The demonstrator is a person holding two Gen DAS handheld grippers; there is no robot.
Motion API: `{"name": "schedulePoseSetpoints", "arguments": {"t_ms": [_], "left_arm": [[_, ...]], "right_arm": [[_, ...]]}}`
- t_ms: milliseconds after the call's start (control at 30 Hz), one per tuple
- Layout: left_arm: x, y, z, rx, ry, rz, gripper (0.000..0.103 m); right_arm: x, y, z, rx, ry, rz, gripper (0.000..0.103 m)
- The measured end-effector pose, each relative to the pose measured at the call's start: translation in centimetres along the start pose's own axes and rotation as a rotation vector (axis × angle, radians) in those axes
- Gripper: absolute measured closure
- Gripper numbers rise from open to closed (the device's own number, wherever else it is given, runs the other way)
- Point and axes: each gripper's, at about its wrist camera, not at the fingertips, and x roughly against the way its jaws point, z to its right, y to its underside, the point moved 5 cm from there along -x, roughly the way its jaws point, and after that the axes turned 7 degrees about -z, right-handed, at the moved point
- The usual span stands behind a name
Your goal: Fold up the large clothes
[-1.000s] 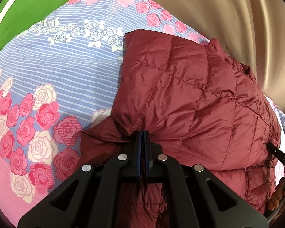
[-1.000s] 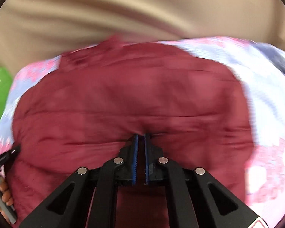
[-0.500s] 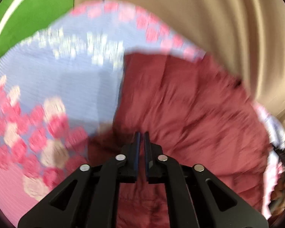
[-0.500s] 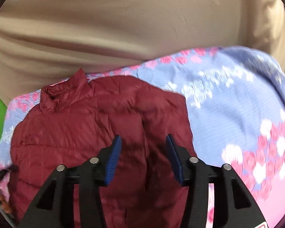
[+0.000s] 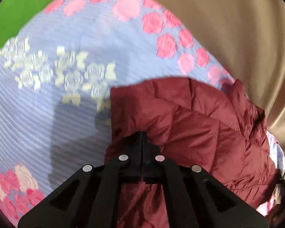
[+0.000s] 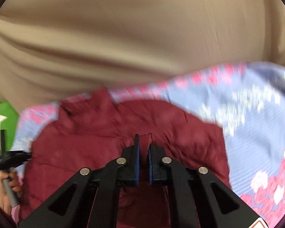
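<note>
Green panel (image 5: pixel 19 5): we saw this at the far left, behind the bedspread.
Bedspread (image 5: pixel 66 98): blue-striped with pink and white roses, it spread out under everything we handled.
Left gripper (image 5: pixel 142 138): we found its jaws pressed fully together; they had just been closing. Its tips sat at the jacket's near edge, and we could not tell whether any fabric was pinched between them.
Jacket (image 5: pixel 209 125): this maroon quilted garment lay on the bedspread, right of the left gripper. Its collar was toward the beige curtain (image 5: pixel 237 28).
Left hand (image 6: pixel 8 186): we saw it at the left edge of the right wrist view, gripping a grey handle.
Right gripper (image 6: pixel 143 142): its blue-padded jaws had just been closing and stood nearly together. We saw a raised fold of jacket fabric pinched between them.
Far right: we saw only rose-patterned bedspread there.
</note>
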Motion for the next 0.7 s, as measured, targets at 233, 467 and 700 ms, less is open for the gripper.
{"name": "schedulePoseSetpoints", "arguments": {"t_ms": [233,467,700], "left_arm": [[-1.7,0.6,1.0,-0.116,-0.175,0.046,0.103],[-0.5,1.7,2.0,-0.172,-0.226,0.096,0.103],[6.4,7.5,2.0,-0.241,-0.075,0.102,0.096]], "right_arm": [[-6.8,2.4,3.4,0.001,0.123,-0.189,0.096],[-1.2,2.1,4.1,-0.085,0.067,-0.121,0.080],[4.1,6.1,6.4,-0.071,0.048,-0.168,0.072]]}}
